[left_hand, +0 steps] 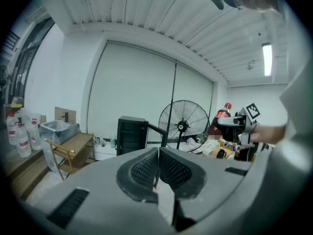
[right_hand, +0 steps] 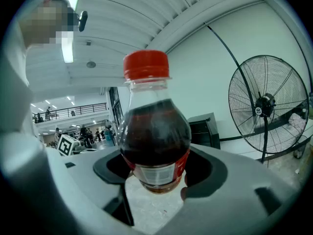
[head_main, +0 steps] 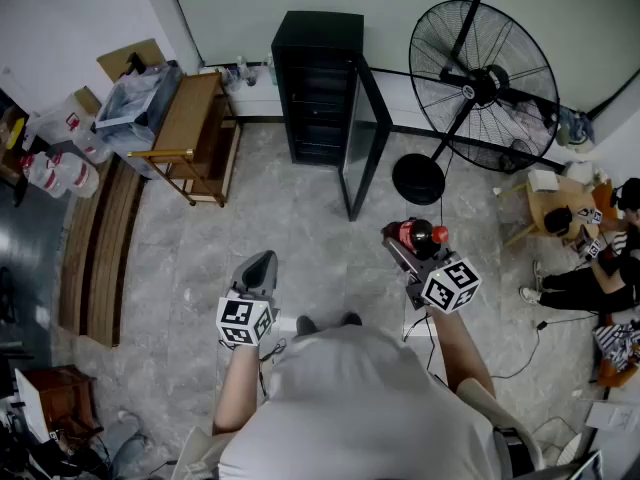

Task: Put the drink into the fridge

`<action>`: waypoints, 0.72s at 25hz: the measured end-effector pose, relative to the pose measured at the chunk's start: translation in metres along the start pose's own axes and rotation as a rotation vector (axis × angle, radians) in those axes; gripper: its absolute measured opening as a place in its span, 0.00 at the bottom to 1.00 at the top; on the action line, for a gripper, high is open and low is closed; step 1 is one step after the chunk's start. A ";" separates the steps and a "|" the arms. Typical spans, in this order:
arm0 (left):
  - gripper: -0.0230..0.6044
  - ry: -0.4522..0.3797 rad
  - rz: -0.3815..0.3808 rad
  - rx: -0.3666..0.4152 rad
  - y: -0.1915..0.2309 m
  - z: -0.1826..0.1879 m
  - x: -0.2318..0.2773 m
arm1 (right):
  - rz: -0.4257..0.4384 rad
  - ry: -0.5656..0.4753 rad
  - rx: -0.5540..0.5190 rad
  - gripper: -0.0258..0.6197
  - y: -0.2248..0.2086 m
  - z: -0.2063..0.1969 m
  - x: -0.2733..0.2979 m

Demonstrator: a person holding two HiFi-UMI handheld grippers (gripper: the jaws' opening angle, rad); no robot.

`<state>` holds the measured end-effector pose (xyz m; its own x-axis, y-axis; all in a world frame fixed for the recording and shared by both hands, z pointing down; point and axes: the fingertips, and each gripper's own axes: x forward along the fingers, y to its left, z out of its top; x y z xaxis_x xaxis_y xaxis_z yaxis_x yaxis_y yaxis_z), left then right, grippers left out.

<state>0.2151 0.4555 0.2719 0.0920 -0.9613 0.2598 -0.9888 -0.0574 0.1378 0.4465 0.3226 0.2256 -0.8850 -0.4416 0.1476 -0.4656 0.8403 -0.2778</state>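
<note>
Drink in hand, fridge not yet reached.

My right gripper (right_hand: 157,182) is clamped around the dark cola bottle with the red cap (right_hand: 154,131), held upright over the floor and well short of the small black fridge (head_main: 318,88), whose door (head_main: 366,143) stands open. Carrying it over and placing it are left. My left gripper (left_hand: 157,168) is closed and empty. The fridge's shelves are too dark to read; they look free, perhaps.

No words or numbers can be read anywhere. The bottle (right_hand: 154,131) has a red and white label (right_hand: 157,173), its print too blurred to read. The left cube (head_main: 243,320) and right cube (head_main: 450,283) show only black-and-white square patterns.
</note>
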 end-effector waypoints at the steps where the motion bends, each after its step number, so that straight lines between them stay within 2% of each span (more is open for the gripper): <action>1: 0.05 0.001 -0.001 -0.001 0.000 0.000 0.000 | 0.002 0.001 0.000 0.52 0.001 0.000 0.000; 18: 0.05 0.005 -0.003 0.000 0.022 0.004 -0.014 | -0.009 -0.011 -0.004 0.52 0.020 0.006 0.010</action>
<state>0.1918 0.4663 0.2676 0.0958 -0.9597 0.2642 -0.9885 -0.0604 0.1390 0.4284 0.3335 0.2160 -0.8808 -0.4523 0.1400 -0.4735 0.8374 -0.2731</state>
